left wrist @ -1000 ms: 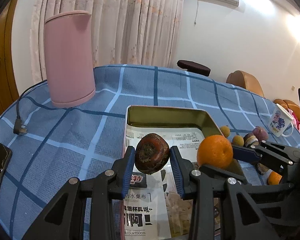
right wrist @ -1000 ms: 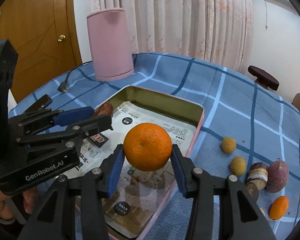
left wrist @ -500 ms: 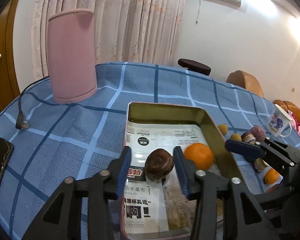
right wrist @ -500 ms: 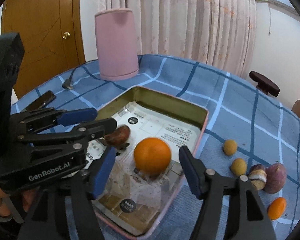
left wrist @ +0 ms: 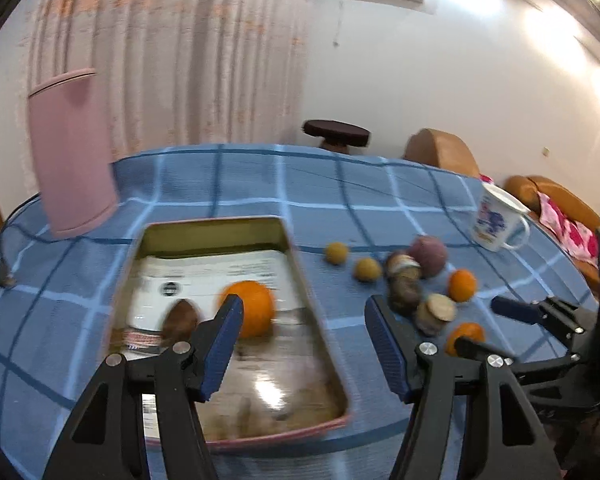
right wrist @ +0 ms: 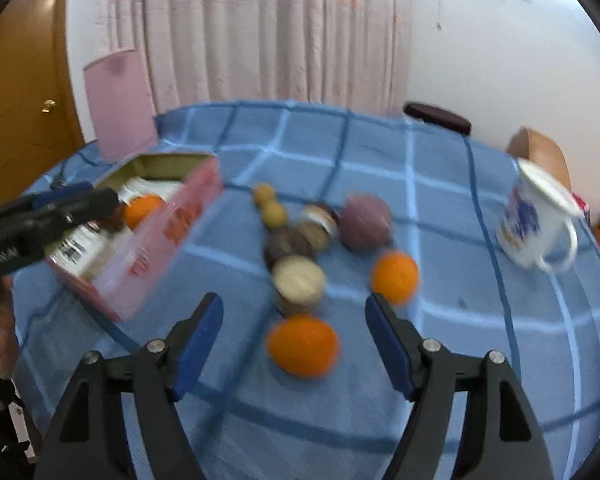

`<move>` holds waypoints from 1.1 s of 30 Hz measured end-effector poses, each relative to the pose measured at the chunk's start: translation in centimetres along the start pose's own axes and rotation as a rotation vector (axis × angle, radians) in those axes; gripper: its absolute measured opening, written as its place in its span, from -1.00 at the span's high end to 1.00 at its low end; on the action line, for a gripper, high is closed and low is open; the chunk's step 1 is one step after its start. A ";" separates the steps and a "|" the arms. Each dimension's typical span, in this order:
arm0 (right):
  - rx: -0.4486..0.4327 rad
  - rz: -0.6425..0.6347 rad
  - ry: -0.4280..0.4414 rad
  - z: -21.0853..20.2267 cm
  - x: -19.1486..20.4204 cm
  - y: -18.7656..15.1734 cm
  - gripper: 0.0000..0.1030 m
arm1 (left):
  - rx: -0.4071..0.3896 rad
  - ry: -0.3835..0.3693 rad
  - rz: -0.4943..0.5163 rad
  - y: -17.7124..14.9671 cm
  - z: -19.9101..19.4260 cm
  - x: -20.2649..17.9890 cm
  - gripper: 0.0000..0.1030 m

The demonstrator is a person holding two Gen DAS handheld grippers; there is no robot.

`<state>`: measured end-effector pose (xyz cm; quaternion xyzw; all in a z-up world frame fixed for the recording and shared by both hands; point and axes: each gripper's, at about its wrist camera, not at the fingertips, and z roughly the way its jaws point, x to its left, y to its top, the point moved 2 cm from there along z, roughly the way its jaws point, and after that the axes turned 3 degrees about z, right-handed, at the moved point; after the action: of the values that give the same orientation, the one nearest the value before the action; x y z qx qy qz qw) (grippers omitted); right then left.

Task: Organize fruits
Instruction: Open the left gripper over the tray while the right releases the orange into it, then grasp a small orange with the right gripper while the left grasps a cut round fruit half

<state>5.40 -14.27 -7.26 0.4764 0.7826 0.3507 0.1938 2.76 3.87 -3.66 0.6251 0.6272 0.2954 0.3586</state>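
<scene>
Both grippers, left gripper (left wrist: 302,344) and right gripper (right wrist: 294,346), empty, jaws opening. Nearest orange (right wrist: 303,345) at 12 o'clock: round, firm, light, roll-prone; grip across middle.

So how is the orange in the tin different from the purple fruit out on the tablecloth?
The orange lies inside the tin tray; the purple fruit sits outside it on the cloth. The orange is bright orange, the purple fruit dull purple. The orange has only a brown fruit nearby; the purple fruit sits among several others. Both are roundish and ungripped.
</scene>
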 end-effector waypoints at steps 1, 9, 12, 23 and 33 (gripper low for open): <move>0.007 0.008 -0.001 0.2 -0.4 -0.2 -0.47 | 0.010 -0.008 0.012 0.0 0.4 -0.8 -0.26; 0.101 0.048 0.112 1.9 -1.2 -1.1 0.04 | 0.048 -0.021 0.069 -0.3 1.5 -4.2 -0.26; 0.096 0.071 0.158 1.8 -1.7 -1.4 0.13 | 0.062 -0.030 0.075 -0.3 2.2 -5.0 -0.26; 0.010 0.131 -0.026 -0.1 -6.7 -1.1 0.13 | 0.130 -0.098 0.136 -0.4 5.6 -10.0 -0.26; 0.007 0.149 -0.009 -0.4 -7.8 -1.1 0.13 | 0.211 -0.136 0.114 -0.8 8.3 -10.9 -0.05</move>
<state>8.17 -21.65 -8.04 0.5356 0.7454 0.3593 0.1690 8.73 -7.62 -8.14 0.7125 0.5925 0.2045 0.3154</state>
